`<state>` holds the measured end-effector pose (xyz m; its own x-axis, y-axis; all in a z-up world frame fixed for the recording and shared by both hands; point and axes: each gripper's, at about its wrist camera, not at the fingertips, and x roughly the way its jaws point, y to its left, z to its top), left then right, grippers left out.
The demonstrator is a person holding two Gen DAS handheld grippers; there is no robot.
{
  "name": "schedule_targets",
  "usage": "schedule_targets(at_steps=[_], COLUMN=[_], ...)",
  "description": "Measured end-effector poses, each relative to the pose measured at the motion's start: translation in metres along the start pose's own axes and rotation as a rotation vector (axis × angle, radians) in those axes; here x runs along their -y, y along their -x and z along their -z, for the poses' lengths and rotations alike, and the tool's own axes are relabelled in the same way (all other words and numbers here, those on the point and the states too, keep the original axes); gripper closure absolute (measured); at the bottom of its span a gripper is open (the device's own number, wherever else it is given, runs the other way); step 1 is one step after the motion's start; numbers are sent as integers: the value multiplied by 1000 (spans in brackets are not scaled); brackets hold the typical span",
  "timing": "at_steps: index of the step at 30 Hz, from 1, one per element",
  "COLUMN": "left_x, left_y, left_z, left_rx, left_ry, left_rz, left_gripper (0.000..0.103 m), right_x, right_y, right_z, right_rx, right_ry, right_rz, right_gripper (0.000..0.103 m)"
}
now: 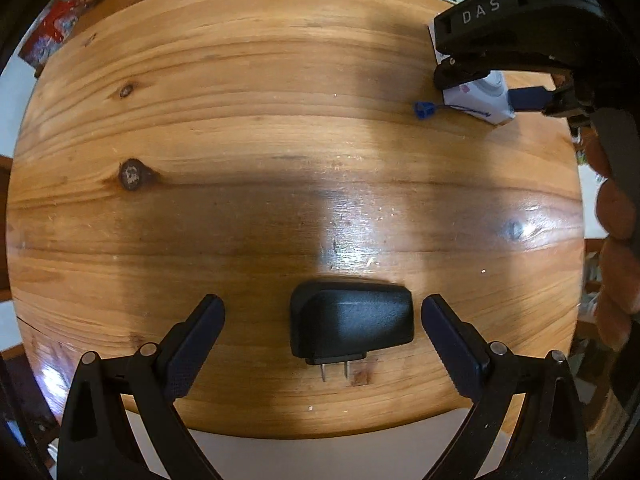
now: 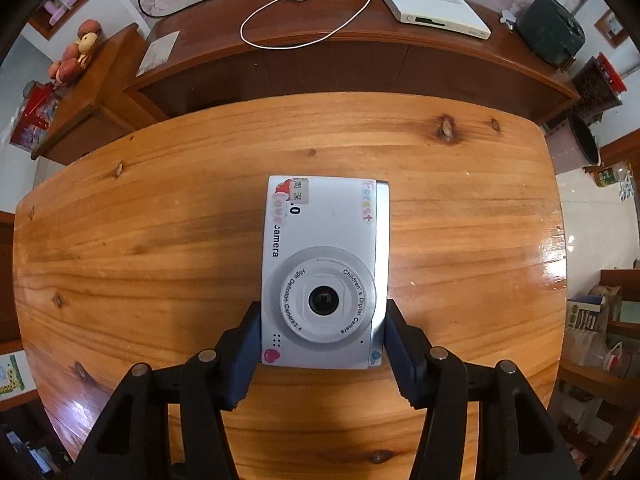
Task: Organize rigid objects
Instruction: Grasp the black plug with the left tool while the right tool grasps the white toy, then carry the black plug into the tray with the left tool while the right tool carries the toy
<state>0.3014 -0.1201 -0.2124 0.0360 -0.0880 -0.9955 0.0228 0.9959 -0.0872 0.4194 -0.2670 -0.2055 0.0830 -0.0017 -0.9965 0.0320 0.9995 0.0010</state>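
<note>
Your right gripper (image 2: 322, 344) clamps the camera (image 2: 324, 272) mid-table (image 2: 120, 240); left gripper (image 1: 322, 320), jaws apart, straddles the plug (image 1: 352, 324) near the table's edge.

A glossy wooden table (image 1: 248, 128) with dark knots and long streaks of grain is seen from above. A black plug adapter (image 1: 351, 322) is laid flat near its front edge, prongs turned toward that edge. Well apart from it, a white toy camera (image 2: 325, 272) is placed lens-up, with a small blue strap clip (image 1: 423, 110) lying just beside it.
</note>
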Motion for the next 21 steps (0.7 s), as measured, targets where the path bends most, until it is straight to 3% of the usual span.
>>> schedule_targets(at_steps=[8, 10, 11, 21], left_x=[17, 18, 19, 9], left_y=[-4, -2, 0, 18], left_z=[-3, -3, -3, 2], left_rx=[-15, -2, 13, 46], left_ry=[-50, -54, -60, -73], left_rz=[-64, -78, -90, -59], left_gripper=[19, 28, 38, 38], right_x=[3, 3, 6, 3], right_y=[3, 4, 6, 9], right_z=[8, 10, 11, 23], right_rx=[-7, 0, 3, 30], right_ry=[10, 11, 12, -9], right_rz=[2, 3, 3, -28], right_gripper=[44, 44, 46, 46])
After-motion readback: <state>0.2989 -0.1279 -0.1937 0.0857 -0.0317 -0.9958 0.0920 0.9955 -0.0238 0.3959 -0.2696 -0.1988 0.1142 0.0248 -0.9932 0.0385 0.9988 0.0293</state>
